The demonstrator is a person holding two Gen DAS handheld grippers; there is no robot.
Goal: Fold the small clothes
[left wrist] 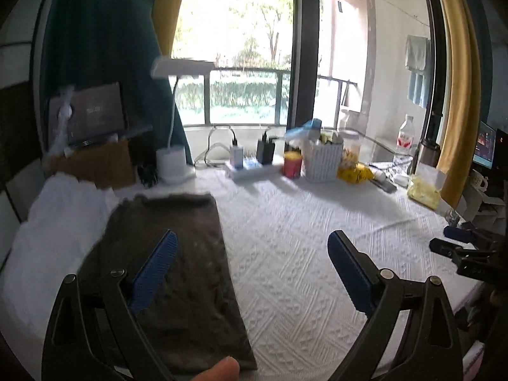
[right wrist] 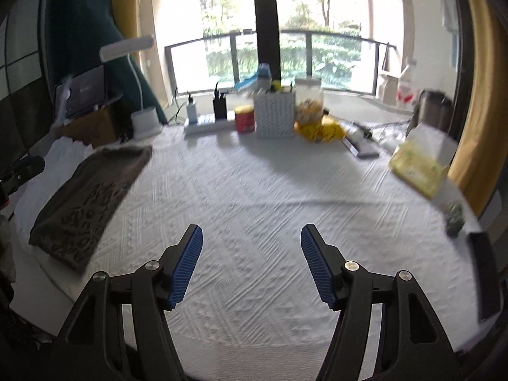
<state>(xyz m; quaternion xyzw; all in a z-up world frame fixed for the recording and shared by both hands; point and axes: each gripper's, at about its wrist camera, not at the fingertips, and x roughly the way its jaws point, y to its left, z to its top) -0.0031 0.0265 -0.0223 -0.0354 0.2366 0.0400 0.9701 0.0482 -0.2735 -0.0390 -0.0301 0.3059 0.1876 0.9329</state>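
Over the worktop (right wrist: 254, 190) both the left gripper (left wrist: 250, 254) and right gripper (right wrist: 252, 244) hang wide open, empty — the brown garment (left wrist: 177, 270) looks folded, though blurred; next, lift clear without snagging it.

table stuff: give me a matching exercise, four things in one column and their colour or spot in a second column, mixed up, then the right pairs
Things:
1. folded garment
2. desk lamp
3. small can
4. slatted basket

Descriptions:
A. red with a yellow top, just left of the basket
B. dark brown, lying flat at the left side of the white cloth
C. white, holding odds and ends, at the back in the middle
D. white, bendy neck, at the back left

Pairs: 1-B, 2-D, 3-A, 4-C
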